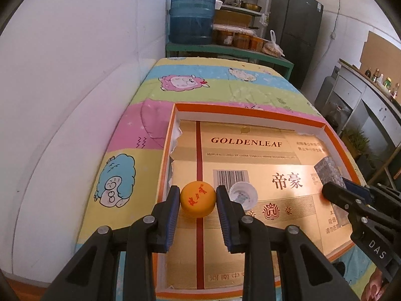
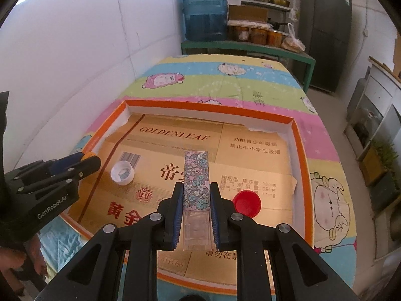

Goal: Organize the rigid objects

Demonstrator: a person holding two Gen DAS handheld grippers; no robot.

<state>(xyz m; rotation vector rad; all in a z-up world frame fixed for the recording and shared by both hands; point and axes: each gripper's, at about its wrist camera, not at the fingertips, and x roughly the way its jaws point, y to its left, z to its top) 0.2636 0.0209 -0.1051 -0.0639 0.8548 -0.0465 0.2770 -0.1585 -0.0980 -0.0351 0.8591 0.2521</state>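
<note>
I have both tools over the shallow tray, its orange rim closing all four sides. My left gripper has its pads pressed on either side of the orange ball, jaws only as wide as the ball, over the tray's left part near the red stripe on the gold cardboard liner. My right gripper is clamped nearly closed on the flowered case, a narrow box with a clear lower part that sticks out past the fingertips toward the tray's middle.

The left rim sits close beside the ball. The far half of the liner is bare, which gives the widest open floor. Just right of the ball lies a white bottle cap, open side up, near the left tool's right finger. A red cap lies beside the right tool's right finger, between it and the right rim. I can't tell from either view whether the ball or the case touches the liner.

The tray rests on a table under a cartoon-sheep cloth. Beyond the far edge stand a water jug and shelves.
</note>
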